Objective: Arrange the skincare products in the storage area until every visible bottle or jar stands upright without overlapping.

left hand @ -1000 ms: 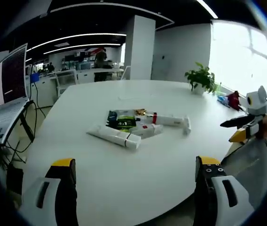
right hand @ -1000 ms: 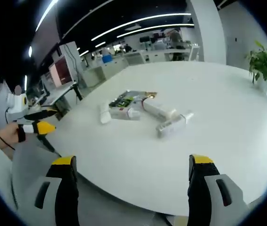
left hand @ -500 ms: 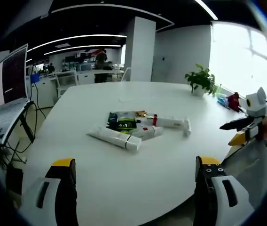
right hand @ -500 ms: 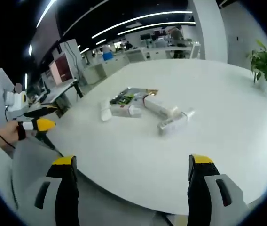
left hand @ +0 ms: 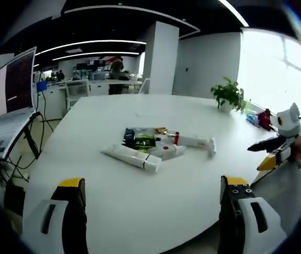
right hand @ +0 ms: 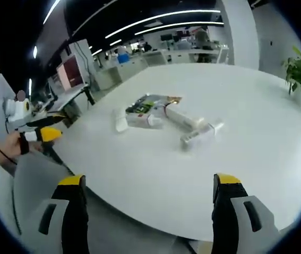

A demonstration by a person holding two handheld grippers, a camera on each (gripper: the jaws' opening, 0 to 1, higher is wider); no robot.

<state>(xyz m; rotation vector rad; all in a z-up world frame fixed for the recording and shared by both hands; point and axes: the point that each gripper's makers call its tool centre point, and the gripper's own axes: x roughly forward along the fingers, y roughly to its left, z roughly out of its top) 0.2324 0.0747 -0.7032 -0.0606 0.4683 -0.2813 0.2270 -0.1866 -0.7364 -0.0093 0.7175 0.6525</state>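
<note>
Several skincare items lie flat in a cluster mid-table: a long white tube (left hand: 131,157), a green-and-black packet (left hand: 140,139), a small red-marked tube (left hand: 166,152) and a white tube with a red band (left hand: 192,141). My left gripper (left hand: 152,182) hovers open at the near table edge, well short of them. In the right gripper view the same packet (right hand: 146,106) and tubes (right hand: 185,119) (right hand: 199,136) lie flat, far ahead of my open right gripper (right hand: 149,180). Each gripper shows in the other's view, right (left hand: 256,156) and left (right hand: 61,126), both held off the table.
The round white table (left hand: 156,211) has bare surface all around the cluster. A potted plant (left hand: 229,94) and small red and blue items (left hand: 262,112) stand at the far right edge. A laptop (left hand: 10,106) sits on a stand to the left. Office desks fill the background.
Both views have shifted slightly with the hands. The products lie as before, and both grippers stay open.
</note>
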